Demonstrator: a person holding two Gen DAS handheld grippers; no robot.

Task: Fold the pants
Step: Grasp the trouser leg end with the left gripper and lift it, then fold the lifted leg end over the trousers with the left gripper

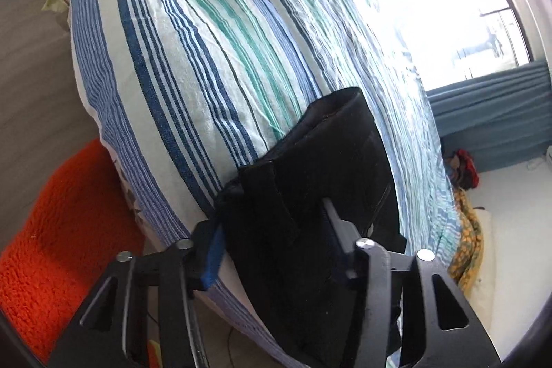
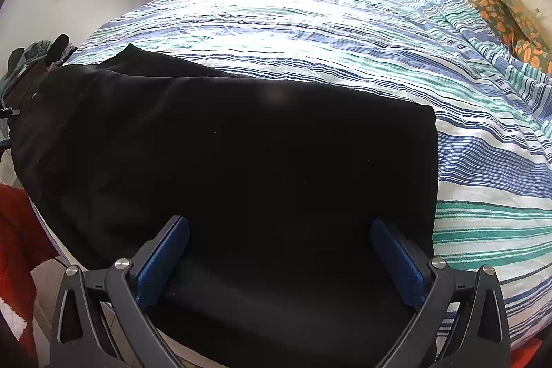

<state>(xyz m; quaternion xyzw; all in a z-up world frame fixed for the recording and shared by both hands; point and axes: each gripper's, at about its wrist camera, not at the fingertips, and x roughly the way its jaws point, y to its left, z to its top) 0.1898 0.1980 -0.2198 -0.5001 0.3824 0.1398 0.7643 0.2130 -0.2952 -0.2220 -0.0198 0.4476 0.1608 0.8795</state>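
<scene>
Now both grippers, left (image 1: 272, 250) and right (image 2: 280, 259), hover fingers spread wide over black pants (image 2: 224, 154).

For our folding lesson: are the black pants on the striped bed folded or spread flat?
Partly folded: the black fabric pants lie in layers on the striped bedspread, one straight edge at the right.

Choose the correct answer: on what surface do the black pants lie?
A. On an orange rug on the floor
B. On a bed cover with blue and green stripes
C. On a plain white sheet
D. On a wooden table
B: in the right wrist view the black pants are spread over the striped bed cover, whose blue, green and white stripes show all around the cloth.
</scene>
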